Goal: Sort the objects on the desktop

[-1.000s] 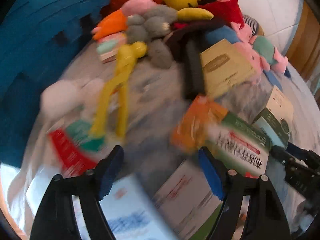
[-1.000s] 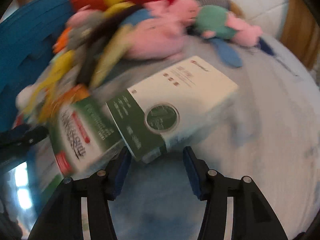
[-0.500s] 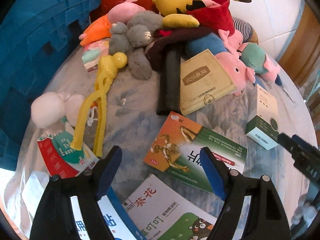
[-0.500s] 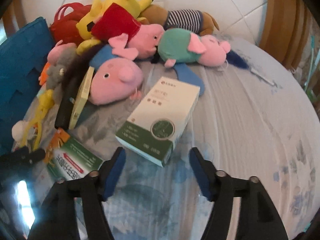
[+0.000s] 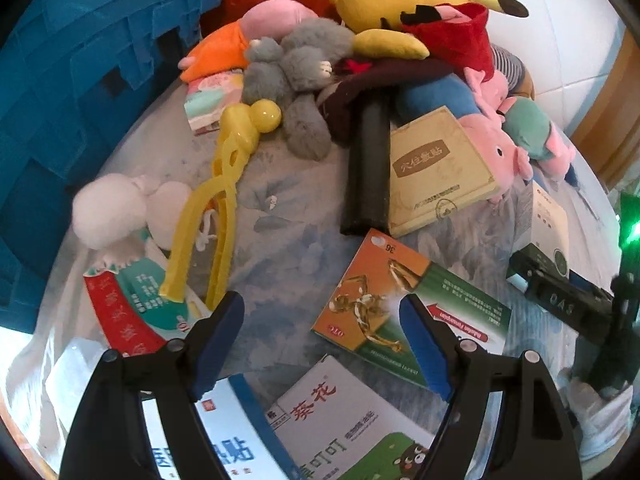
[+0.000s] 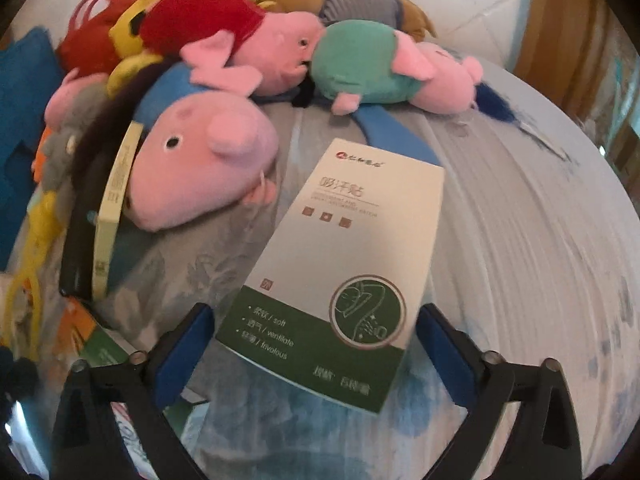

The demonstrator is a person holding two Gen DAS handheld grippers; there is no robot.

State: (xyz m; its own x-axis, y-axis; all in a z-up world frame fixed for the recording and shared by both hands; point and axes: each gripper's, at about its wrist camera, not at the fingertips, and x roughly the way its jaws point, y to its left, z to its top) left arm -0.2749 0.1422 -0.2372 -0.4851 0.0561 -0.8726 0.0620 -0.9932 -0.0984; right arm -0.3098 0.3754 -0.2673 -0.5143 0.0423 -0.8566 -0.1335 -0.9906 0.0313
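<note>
A white and green box [image 6: 340, 272] lies flat on the patterned cloth. My right gripper [image 6: 316, 344] is open, with its jaws on either side of the box's near green end, not touching it. The same box shows in the left wrist view [image 5: 548, 236] at the right, with the right gripper [image 5: 568, 304] against it. My left gripper [image 5: 320, 332] is open and empty, low over the cloth. An orange and green box [image 5: 400, 312] lies just beyond its right finger [image 5: 420, 344]. Yellow tongs [image 5: 224, 200] lie to the left.
A pile of plush toys [image 5: 360, 48] fills the back, with a pink pig plush [image 6: 200, 160] beside the white box. A tan box [image 5: 436, 172] and a black bar [image 5: 368, 168] lie mid-table. A blue crate [image 5: 72, 92] stands left. More boxes [image 5: 340, 420] lie near.
My right gripper has moved forward and down, so the white and green box now sits between its open jaws. My left gripper has steadied over the cloth.
</note>
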